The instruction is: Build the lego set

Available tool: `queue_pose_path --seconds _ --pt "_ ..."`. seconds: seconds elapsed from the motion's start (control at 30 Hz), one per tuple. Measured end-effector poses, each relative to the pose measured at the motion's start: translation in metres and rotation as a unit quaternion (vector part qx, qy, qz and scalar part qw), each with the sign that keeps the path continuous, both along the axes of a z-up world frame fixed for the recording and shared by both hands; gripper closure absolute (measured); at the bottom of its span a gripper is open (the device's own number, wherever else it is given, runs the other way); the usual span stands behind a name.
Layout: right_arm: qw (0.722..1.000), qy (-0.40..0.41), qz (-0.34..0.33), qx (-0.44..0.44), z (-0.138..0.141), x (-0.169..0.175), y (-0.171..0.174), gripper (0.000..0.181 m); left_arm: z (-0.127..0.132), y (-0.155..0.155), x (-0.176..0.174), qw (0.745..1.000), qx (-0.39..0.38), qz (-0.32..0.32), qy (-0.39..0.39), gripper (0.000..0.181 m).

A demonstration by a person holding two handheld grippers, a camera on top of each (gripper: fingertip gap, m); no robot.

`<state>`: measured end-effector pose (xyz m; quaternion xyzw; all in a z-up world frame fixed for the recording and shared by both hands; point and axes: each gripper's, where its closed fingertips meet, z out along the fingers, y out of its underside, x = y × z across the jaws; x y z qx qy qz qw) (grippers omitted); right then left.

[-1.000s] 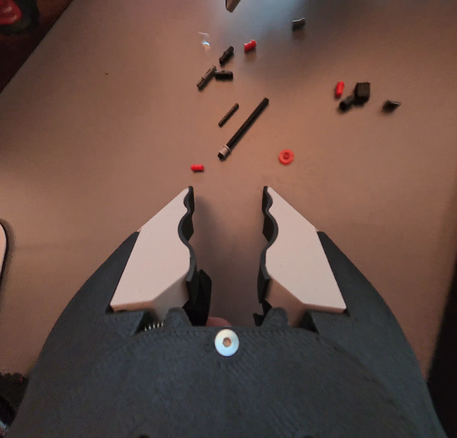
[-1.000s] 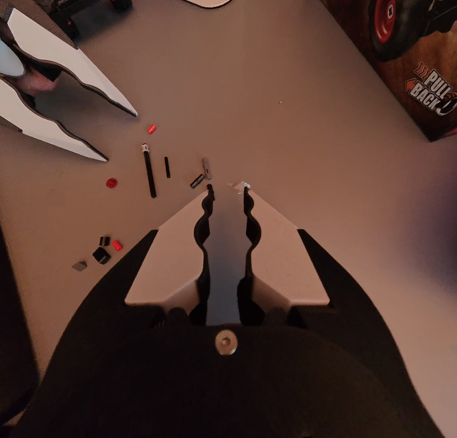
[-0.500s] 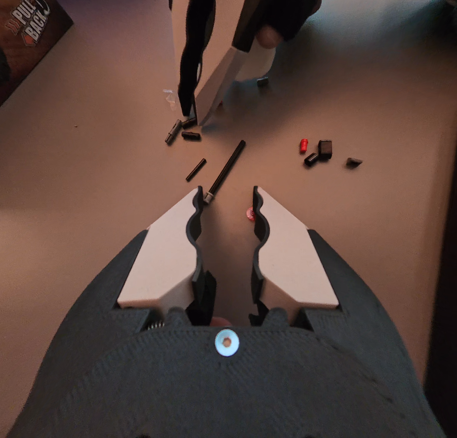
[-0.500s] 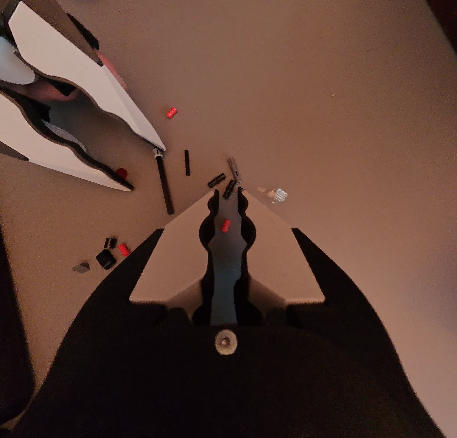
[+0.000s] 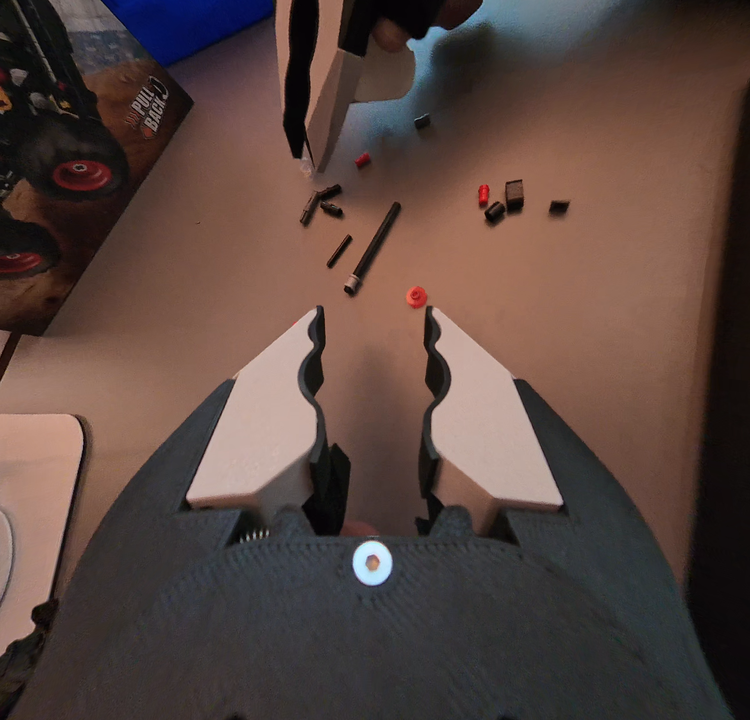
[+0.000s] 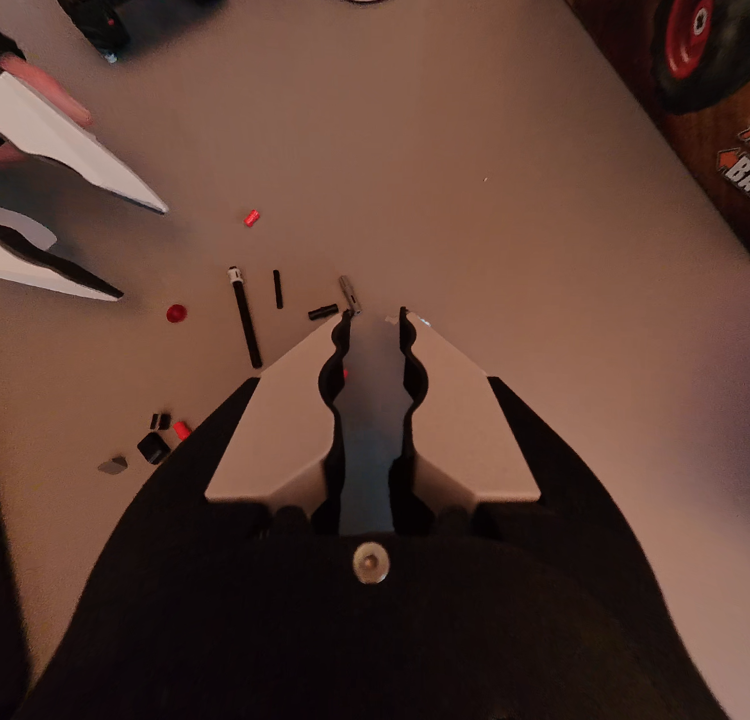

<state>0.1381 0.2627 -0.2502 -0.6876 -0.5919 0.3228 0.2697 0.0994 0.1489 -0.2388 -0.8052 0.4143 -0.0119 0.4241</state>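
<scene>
Set box (image 5: 81, 140): lay at the table's left edge in the left wrist view, a truck with red wheels printed on it.
Left gripper (image 5: 373, 310): hovered above the table (image 5: 162, 294), fingers wide apart, nothing between them.
Long black axle (image 5: 373, 249): lay just ahead of the left gripper, grey collar at its near end.
Red round piece (image 5: 416, 297): sat just beyond the right fingertip.
Right gripper (image 6: 373, 314): low over the table, fingers apart with a narrow gap and nothing held; a small clear piece (image 6: 391, 318) lay at its tips.
Black blocks (image 5: 513, 195): grouped farther right with a red pin (image 5: 483, 194).
</scene>
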Motion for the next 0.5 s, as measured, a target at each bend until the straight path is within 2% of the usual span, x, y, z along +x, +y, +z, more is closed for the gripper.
queue_pose_path --seconds 0.13,0.33,0.5 --pt "1.0 0.019 -0.015 0.005 0.007 -0.001 0.006 0.153 -0.005 -0.007 -0.013 1.0 0.018 0.0 0.009 0.129" --pt "0.998 0.039 -0.051 0.0 0.011 0.003 0.021 0.134 -0.005 -0.006 -0.017 1.0 0.006 0.007 -0.027 0.118" --pt "0.997 0.039 -0.062 0.002 0.01 0.005 0.026 0.132 -0.012 -0.007 -0.014 1.0 0.007 -0.003 -0.01 0.118"
